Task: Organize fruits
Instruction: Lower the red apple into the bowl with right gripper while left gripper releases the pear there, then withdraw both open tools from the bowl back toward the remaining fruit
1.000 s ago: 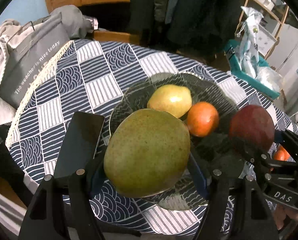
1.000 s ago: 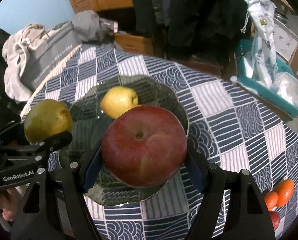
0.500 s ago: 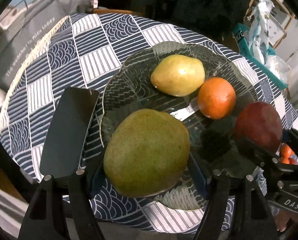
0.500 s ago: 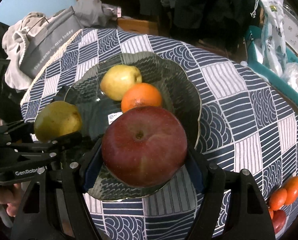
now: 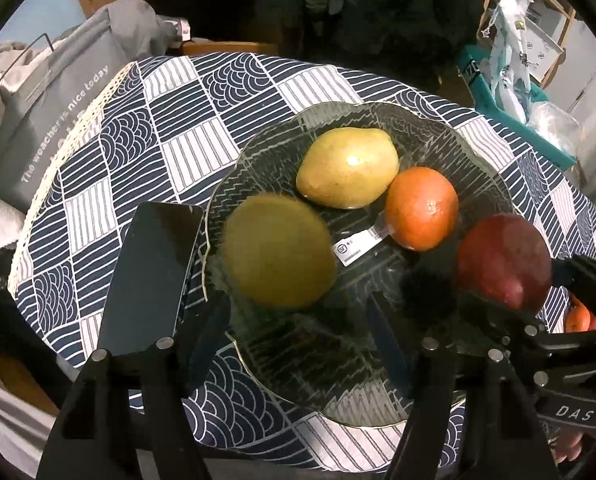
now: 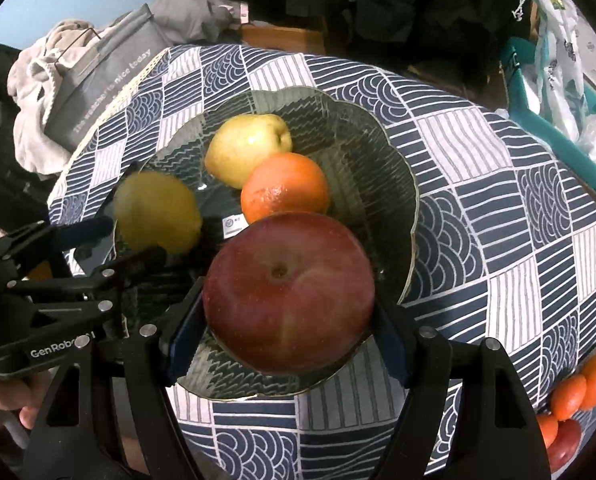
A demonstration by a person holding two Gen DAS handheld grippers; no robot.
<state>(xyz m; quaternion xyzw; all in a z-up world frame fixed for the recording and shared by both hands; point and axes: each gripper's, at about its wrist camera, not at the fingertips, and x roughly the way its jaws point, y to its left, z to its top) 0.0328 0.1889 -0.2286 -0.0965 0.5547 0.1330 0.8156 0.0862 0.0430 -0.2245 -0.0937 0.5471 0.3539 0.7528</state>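
The green pear (image 5: 278, 250), blurred, is seen on the glass plate (image 5: 493, 184) near its left rim, clear of the left gripper (image 5: 298, 316), whose jaws, parted, have just been closing. The red apple (image 6: 289, 294) is clamped in the right gripper (image 6: 288, 330), angled steeply down over the plate's near-right edge.

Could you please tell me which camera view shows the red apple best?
The right wrist view: the red apple fills the centre, stem dimple up, between the right gripper's pads. The left wrist view shows it small at the right edge, partly hidden by that gripper.
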